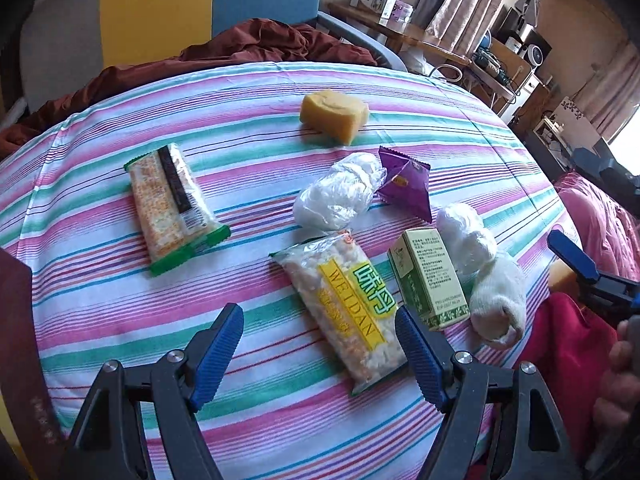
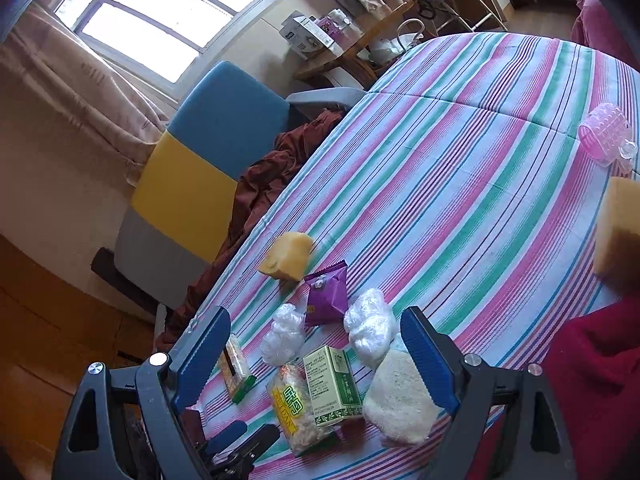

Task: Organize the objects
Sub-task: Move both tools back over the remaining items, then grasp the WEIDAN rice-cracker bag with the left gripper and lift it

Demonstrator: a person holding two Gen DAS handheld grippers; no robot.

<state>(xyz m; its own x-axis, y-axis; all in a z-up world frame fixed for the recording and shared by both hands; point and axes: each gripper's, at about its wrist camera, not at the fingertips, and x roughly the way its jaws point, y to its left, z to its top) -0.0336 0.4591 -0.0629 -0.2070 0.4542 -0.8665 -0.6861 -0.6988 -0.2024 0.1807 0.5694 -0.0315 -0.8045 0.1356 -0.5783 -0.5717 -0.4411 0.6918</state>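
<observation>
Left wrist: striped sheet (image 1: 120,320) bare leftward

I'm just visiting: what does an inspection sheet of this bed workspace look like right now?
Surface: striped bedsheet, fairly smooth.
Job's things: yellow sponge; purple sachet; two snack packs; green box; two plastic-wrapped bundles; white sock.
Clutter: pink hair roller, second sponge, both apart from the group.
Grippers: left gripper open, empty above the sheet; right gripper open, empty.
Cables: tangle on the side table.
Surroundings: window, curtains, blue-yellow chair, maroon cloth.
</observation>
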